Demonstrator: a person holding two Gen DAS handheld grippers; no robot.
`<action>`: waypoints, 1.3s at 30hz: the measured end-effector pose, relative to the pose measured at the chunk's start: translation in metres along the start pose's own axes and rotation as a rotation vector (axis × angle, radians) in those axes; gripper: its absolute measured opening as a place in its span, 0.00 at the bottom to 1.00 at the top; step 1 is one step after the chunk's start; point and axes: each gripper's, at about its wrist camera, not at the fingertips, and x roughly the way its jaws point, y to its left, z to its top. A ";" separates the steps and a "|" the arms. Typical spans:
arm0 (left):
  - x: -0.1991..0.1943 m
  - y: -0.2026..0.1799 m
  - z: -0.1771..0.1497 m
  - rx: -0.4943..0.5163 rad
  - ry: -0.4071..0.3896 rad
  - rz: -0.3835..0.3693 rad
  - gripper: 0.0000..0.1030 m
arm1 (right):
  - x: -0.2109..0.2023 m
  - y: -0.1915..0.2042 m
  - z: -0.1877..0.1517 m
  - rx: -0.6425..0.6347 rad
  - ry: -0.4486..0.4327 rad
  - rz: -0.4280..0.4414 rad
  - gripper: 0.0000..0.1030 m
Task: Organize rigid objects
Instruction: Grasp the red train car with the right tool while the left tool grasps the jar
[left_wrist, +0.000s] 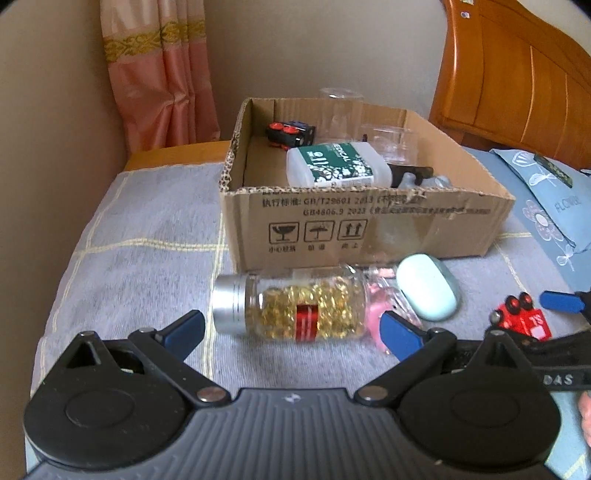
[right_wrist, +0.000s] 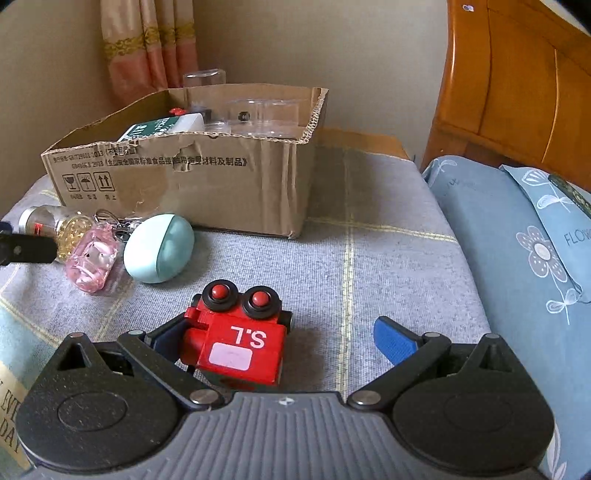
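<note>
Here right gripper (right_wrist: 288, 339) jaws wide open around red toy train (right_wrist: 236, 339), left finger touching its side, right blue pad (right_wrist: 393, 341) apart. Left gripper (left_wrist: 291, 332) also spread wide, empty, just short of capsule bottle (left_wrist: 291, 306) lying sideways on grey blanket (left_wrist: 140, 266). Beside it pink keychain (right_wrist: 92, 260), mint egg-shaped case (right_wrist: 159, 249). Cardboard box (left_wrist: 369, 225) behind holds white-green bottle (left_wrist: 336, 164), black-red toy (left_wrist: 290, 134), clear cups (left_wrist: 393, 144).

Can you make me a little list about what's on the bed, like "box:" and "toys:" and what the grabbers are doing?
box: cardboard box, open, holds a white bottle
outside box: capsule bottle lying down, pink keychain, mint case, red toy
left gripper: open, around capsule bottle
right gripper: open, around red toy
</note>
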 end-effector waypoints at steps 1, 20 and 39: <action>0.003 0.000 0.001 0.003 0.002 0.005 0.98 | 0.000 0.000 -0.001 0.001 -0.003 0.000 1.00; 0.027 0.008 0.007 0.103 0.006 0.006 0.95 | -0.001 0.008 0.001 -0.007 0.037 0.000 1.00; 0.022 0.010 0.009 0.121 0.018 -0.027 0.90 | -0.014 0.029 0.007 -0.067 0.043 0.032 0.59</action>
